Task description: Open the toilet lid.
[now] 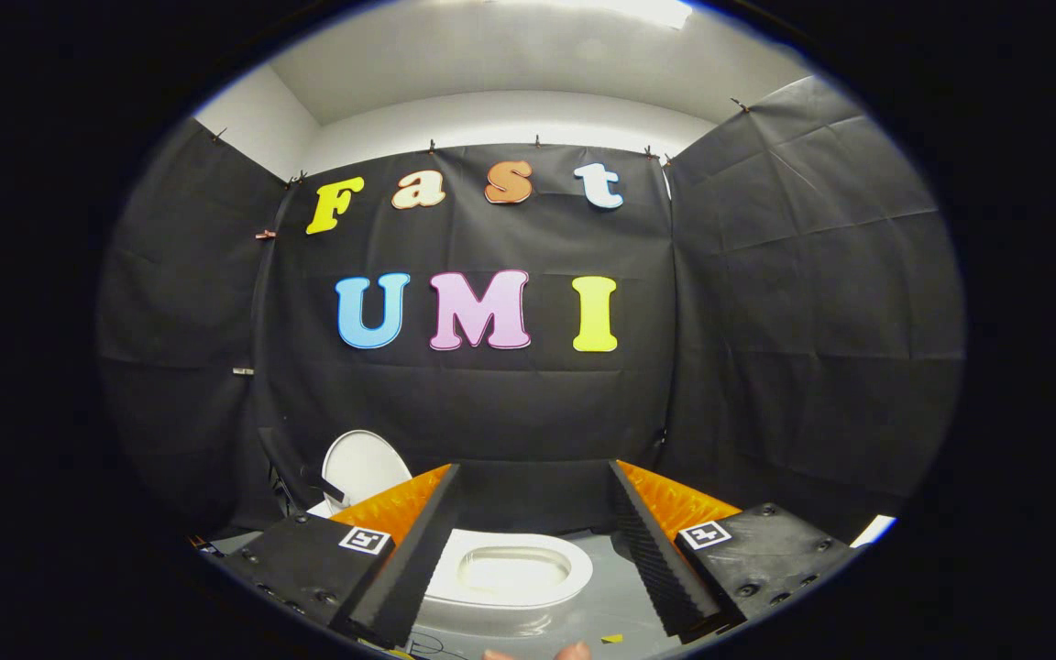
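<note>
Black cloth walls [812, 275] under a white ceiling [510, 55], grey floor [601, 605] below. White toilet [510, 573] down between the fingers and just beyond them, seat and bowl exposed, lid [361, 466] raised upright beyond the left finger [409, 559]. Gripper [533, 550] spread wide, holding nothing, touching nothing. Fingertips of a hand [572, 652] beneath the fingers.

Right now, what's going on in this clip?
A person's hand-held gripper hangs above a small white toilet on the grey floor. Its two black ribbed fingers stand wide apart with nothing between them; the toilet's oval seat and bowl show through the gap, just beyond them. The round white toilet lid already stands raised, off to the left behind the left finger. Nothing is being gripped.
</note>
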Action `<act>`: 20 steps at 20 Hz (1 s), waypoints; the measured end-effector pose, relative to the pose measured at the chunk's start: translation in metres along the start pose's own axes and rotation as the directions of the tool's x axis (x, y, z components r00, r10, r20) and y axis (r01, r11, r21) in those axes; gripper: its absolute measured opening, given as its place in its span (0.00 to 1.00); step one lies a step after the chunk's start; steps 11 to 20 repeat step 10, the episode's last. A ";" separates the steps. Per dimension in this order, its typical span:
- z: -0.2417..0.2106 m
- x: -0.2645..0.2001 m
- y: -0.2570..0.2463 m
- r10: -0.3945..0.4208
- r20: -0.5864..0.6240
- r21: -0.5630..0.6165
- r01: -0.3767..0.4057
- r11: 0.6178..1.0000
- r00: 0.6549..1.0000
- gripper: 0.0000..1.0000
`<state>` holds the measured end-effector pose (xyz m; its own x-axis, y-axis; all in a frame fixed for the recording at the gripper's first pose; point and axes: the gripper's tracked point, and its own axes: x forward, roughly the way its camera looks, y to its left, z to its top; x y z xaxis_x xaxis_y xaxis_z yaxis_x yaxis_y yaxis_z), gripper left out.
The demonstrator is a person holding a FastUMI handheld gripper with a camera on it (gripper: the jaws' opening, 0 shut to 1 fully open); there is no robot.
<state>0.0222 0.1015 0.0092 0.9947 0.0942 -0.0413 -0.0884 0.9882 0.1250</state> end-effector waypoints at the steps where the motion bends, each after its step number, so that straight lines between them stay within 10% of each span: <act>1: 0.001 0.000 0.000 0.000 0.001 0.000 0.000 1.000 1.000 0.98; 20: 0.001 0.000 0.000 -0.001 0.006 0.000 0.001 1.000 1.000 0.98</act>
